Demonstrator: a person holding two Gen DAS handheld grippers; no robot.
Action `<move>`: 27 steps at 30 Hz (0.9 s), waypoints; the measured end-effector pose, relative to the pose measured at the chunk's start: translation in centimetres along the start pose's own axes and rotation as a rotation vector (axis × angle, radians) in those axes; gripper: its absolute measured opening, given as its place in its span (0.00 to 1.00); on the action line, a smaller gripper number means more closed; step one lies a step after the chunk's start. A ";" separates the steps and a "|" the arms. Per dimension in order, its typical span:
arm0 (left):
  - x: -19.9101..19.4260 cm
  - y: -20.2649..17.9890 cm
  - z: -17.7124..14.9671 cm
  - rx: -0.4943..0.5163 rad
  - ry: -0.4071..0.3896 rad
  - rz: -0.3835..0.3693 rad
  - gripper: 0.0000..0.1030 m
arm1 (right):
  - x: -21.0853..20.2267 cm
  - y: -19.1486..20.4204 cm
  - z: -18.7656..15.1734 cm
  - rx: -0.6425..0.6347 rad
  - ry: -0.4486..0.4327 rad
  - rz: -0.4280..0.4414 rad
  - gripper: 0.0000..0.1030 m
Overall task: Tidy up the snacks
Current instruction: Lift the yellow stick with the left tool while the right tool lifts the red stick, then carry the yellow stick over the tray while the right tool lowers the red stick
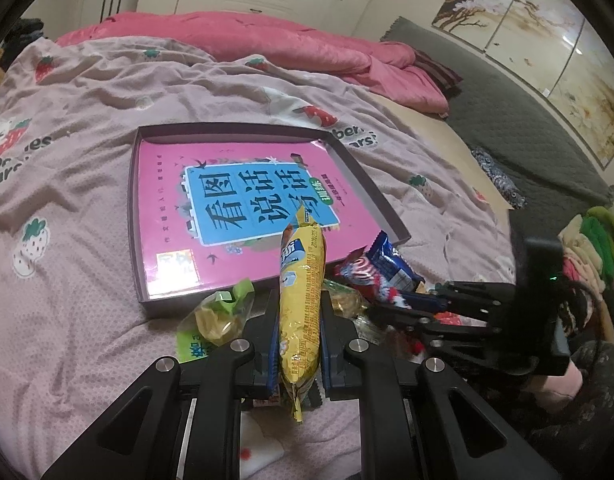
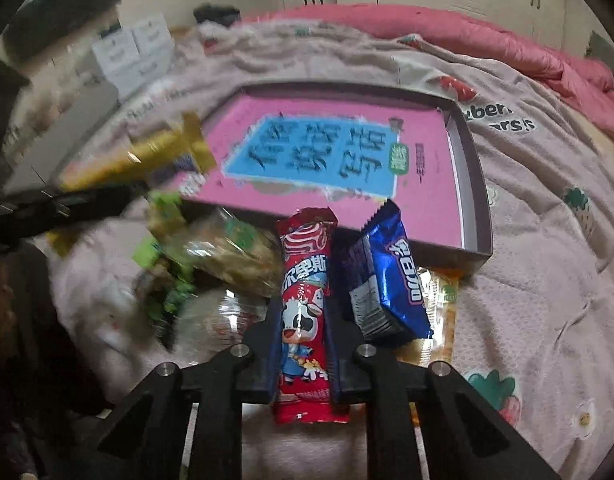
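My left gripper (image 1: 299, 300) is shut on a long yellow snack packet (image 1: 301, 292) and holds it above the near edge of a shallow dark box (image 1: 243, 130) with a pink book (image 1: 163, 240) inside. My right gripper (image 2: 303, 304) is shut on a red candy packet (image 2: 305, 292) with a cow on it, just before the same box (image 2: 477, 184). A blue packet (image 2: 387, 280) lies right of the red one. The yellow packet (image 2: 139, 160) and the left gripper show blurred at the left of the right wrist view. The right gripper (image 1: 391, 308) shows in the left wrist view, among the snack pile.
A green-and-clear snack bag (image 1: 215, 316) lies left of my left gripper. More clear and green bags (image 2: 227, 256) and an orange packet (image 2: 445, 308) lie on the pink strawberry bedspread (image 1: 67, 200). A pink quilt (image 1: 267, 40) is bunched at the back.
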State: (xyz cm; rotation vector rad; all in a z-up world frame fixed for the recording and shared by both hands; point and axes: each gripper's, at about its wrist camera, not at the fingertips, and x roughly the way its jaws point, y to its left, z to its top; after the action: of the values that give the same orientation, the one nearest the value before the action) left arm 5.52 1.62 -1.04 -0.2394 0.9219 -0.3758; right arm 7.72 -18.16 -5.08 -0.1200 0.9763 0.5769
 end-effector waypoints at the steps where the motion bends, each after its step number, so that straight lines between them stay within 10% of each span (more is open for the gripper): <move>1: 0.0 0.0 0.0 -0.002 -0.003 0.000 0.16 | -0.4 -0.1 0.0 0.005 -0.013 0.006 0.18; 27: 1.0 2.7 4.6 -0.028 -0.111 0.112 0.16 | -2.0 -4.9 6.2 0.112 -0.249 0.005 0.18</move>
State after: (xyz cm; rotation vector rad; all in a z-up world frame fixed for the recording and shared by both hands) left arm 10.41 3.88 -0.04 -0.2307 0.8276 -0.2439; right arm 13.98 -20.95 -0.70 0.0537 0.7653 0.5264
